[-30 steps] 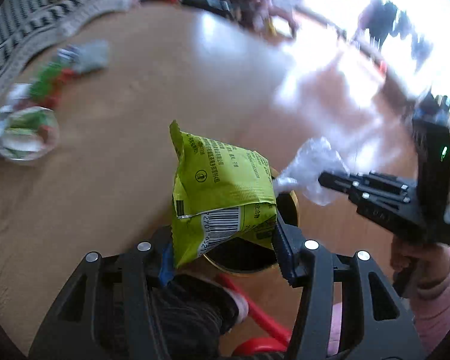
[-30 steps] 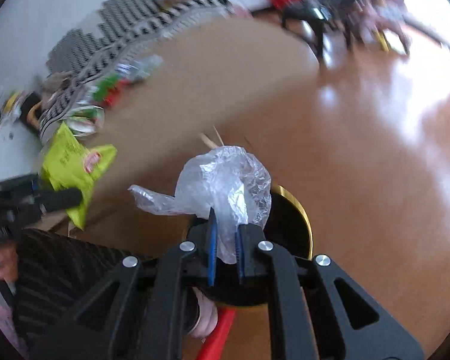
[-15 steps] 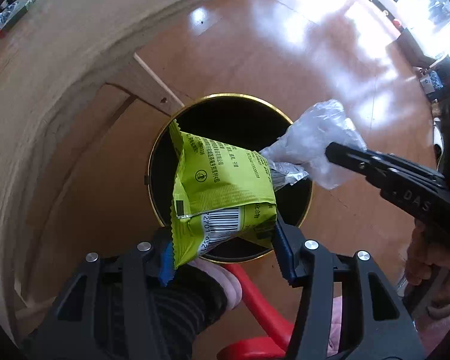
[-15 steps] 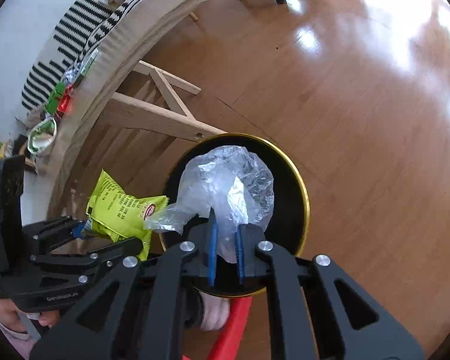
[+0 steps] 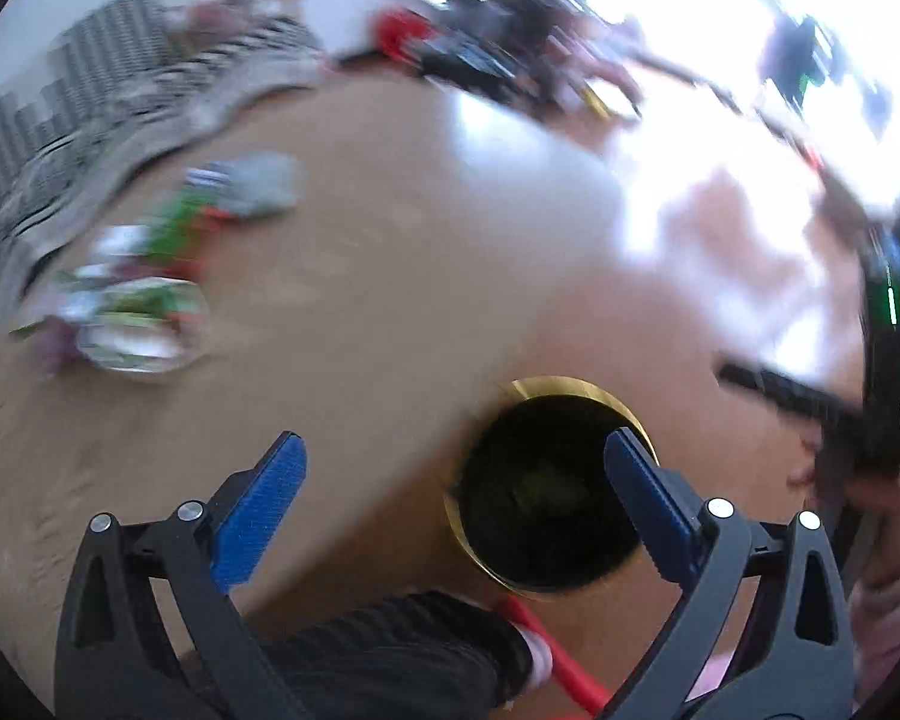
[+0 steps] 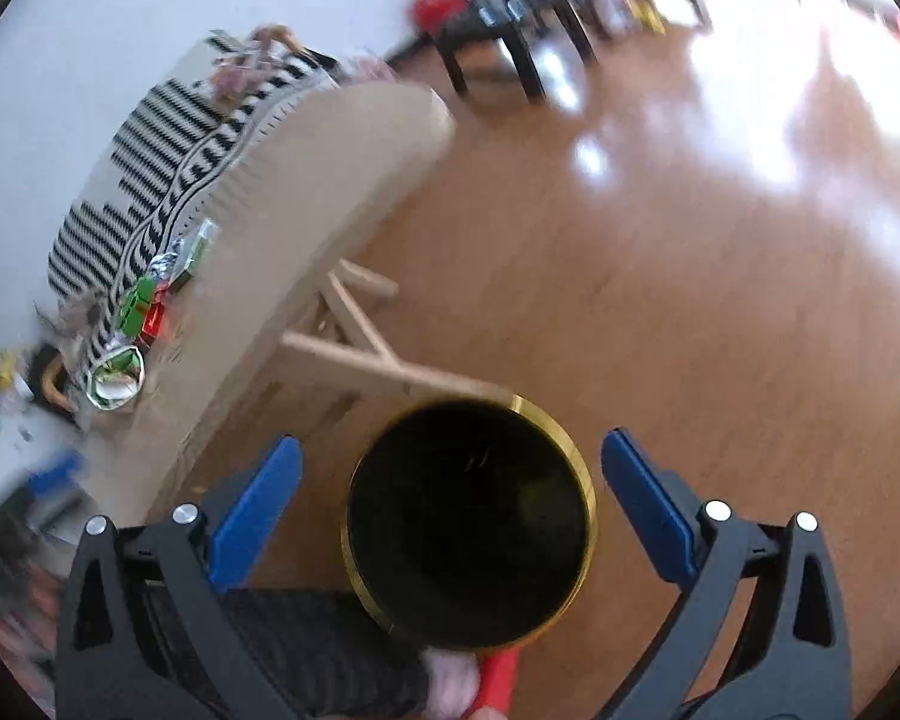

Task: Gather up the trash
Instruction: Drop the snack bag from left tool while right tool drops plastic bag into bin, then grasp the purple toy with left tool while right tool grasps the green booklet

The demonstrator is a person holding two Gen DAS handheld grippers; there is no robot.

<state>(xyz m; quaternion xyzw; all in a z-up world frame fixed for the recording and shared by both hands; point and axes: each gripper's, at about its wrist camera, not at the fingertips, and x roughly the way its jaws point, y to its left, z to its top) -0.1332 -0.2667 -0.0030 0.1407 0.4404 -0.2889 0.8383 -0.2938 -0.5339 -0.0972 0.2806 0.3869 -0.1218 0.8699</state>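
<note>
My left gripper (image 5: 455,438) has its jaws opening wide with nothing between the blue pads (image 5: 258,504). It hangs over the table edge, beside the black bin with a gold rim (image 5: 570,384) on the floor. My right gripper (image 6: 450,438) is also opening with nothing in it, right above the same bin (image 6: 546,414). A faint greenish shape shows deep inside the bin. Leftover wrappers (image 5: 138,324) lie on the beige table: a foil one (image 6: 114,378) and a green and red one (image 6: 144,306). The right gripper appears blurred at the edge of the left wrist view (image 5: 810,408).
A black and white striped cloth (image 6: 150,168) covers the table's far side. Wooden table legs (image 6: 354,348) stand just behind the bin. A person's dark trouser leg (image 5: 390,648) and a red object (image 5: 558,660) are below the grippers. Dark furniture (image 6: 510,30) stands across the glossy wooden floor.
Both grippers have opened. The yellow-green snack packet and the clear plastic bag have left the jaws and are out of sight. The left view has swung up from the bin to the table.
</note>
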